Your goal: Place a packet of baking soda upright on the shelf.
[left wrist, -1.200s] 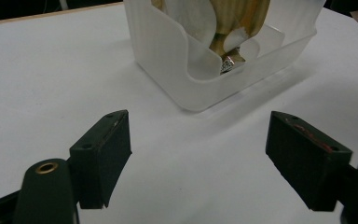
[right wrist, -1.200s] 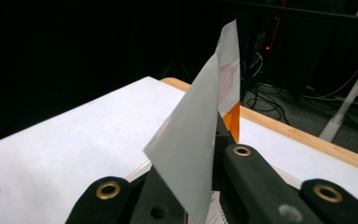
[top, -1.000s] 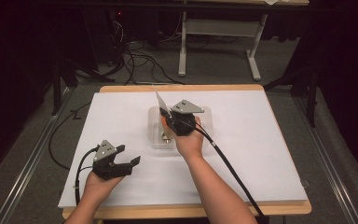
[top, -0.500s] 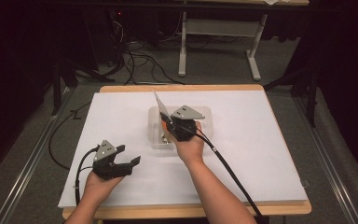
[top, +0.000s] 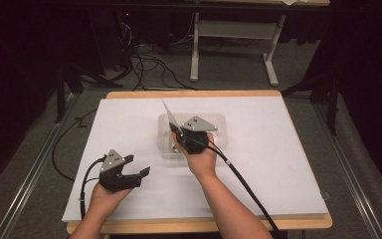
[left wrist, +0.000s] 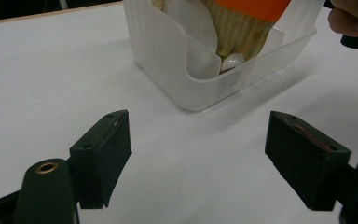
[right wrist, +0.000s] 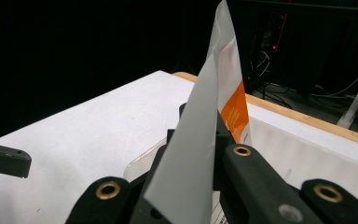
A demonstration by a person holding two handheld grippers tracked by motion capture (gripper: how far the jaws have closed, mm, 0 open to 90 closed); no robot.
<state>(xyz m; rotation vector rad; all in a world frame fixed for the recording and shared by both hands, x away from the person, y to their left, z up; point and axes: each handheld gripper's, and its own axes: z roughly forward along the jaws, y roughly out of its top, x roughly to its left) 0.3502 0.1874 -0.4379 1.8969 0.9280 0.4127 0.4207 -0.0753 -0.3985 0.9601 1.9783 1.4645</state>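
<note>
Near the table's front-left corner the left gripper (top: pixel 138 174) rested spread and empty. Farther in, at mid-table, the right gripper (top: pixel 175 135) pinched a packet (top: pixel 169 116), its long axis upright above the clear bin (top: pixel 163 149) directly below.

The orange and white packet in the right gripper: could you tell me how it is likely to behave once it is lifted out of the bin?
The packet looks thin and flat, so probably light. It stands straight above the right gripper, suggesting some stiffness. Its smooth surface may slip.
</note>
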